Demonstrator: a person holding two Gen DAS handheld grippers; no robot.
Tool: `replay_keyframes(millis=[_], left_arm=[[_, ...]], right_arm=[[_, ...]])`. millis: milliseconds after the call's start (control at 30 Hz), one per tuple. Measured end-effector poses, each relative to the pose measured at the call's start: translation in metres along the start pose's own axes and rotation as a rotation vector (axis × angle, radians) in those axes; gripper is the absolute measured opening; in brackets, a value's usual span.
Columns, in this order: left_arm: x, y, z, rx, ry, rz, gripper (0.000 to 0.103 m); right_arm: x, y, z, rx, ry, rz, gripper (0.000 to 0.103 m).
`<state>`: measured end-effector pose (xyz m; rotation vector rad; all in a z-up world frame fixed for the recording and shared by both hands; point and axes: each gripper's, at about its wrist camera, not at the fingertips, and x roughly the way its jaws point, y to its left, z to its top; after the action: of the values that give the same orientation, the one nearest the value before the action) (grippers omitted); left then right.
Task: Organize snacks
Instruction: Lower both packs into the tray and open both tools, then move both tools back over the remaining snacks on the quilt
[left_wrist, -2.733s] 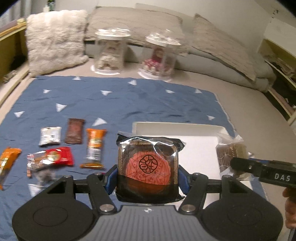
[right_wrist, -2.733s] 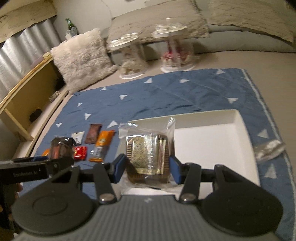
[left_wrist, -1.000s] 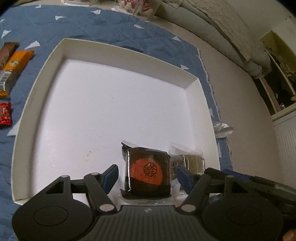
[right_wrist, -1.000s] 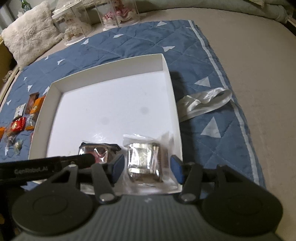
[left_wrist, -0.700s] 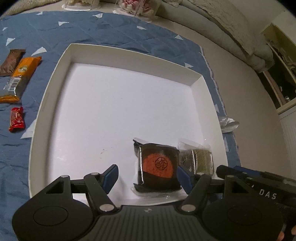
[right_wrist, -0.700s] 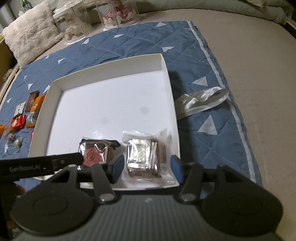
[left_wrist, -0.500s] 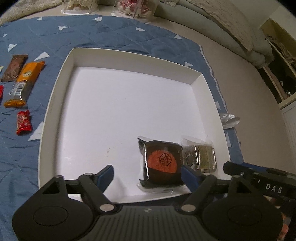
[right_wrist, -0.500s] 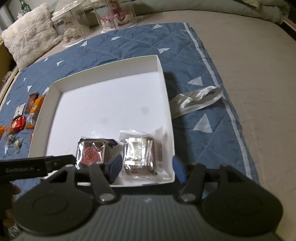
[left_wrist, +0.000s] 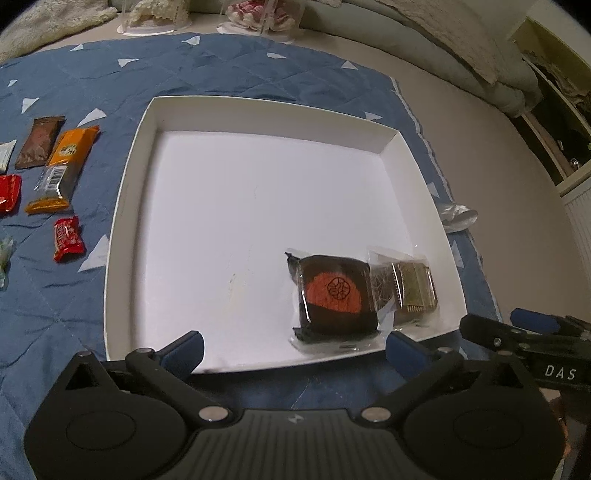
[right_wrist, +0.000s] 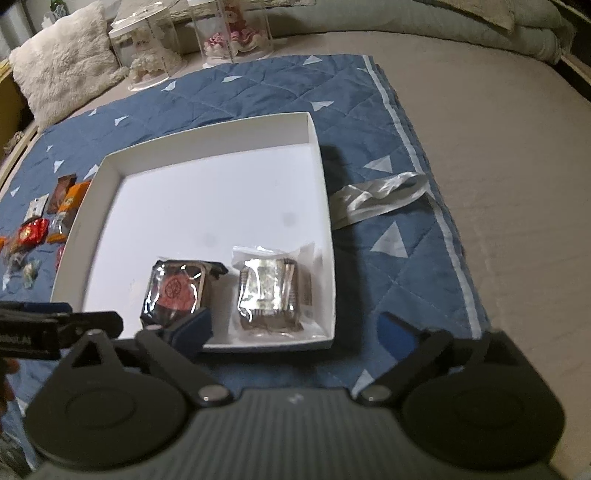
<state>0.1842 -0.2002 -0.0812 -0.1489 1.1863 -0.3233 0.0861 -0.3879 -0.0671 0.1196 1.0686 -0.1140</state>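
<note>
A white tray (left_wrist: 125, 206) lies on the blue quilt. In its near right corner lie a dark packet with an orange disc (left_wrist: 334, 293) and, to its right, a clear-wrapped brown snack (left_wrist: 410, 288). Both also show in the right wrist view, the dark packet (right_wrist: 175, 291) and the clear-wrapped snack (right_wrist: 269, 291). My left gripper (left_wrist: 293, 350) is open and empty, just outside the tray's near edge. My right gripper (right_wrist: 295, 328) is open and empty, also at the near edge. Loose snacks lie left of the tray: an orange bar (left_wrist: 64, 166), a brown bar (left_wrist: 38, 142), a small red packet (left_wrist: 66, 238).
A crumpled clear wrapper (right_wrist: 380, 197) lies on the quilt right of the tray (right_wrist: 327, 206). Two clear domes with figurines (right_wrist: 236, 33) and a furry cushion (right_wrist: 62, 74) stand at the back. A shelf (left_wrist: 554, 110) is at the far right.
Both grippers let go of their snacks inside the tray, opened wider and drew back over its near edge. The two packets stay side by side in the near right corner.
</note>
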Motion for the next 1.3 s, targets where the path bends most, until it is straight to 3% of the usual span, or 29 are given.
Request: replay_keyframes(millis=[300, 567, 1300], left_arm=[[-0.011, 0.010, -0.006, 0.004, -0.005, 0.019, 0.103], [-0.032, 0.036, -0.001, -0.004, -0.032, 0.045, 0.103], [-0.094, 0.165, 0.026, -0.049, -0.086, 0.205, 0.103]], right_arm=[[-0.009, 0.004, -0.004, -0.006, -0.021, -0.034, 0.103], [-0.012, 0.026, 0.001, -0.031, -0.034, -0.013, 0.103], [0.003, 0.155, 0.036, -0.114, -0.029, 0.097, 0.103]])
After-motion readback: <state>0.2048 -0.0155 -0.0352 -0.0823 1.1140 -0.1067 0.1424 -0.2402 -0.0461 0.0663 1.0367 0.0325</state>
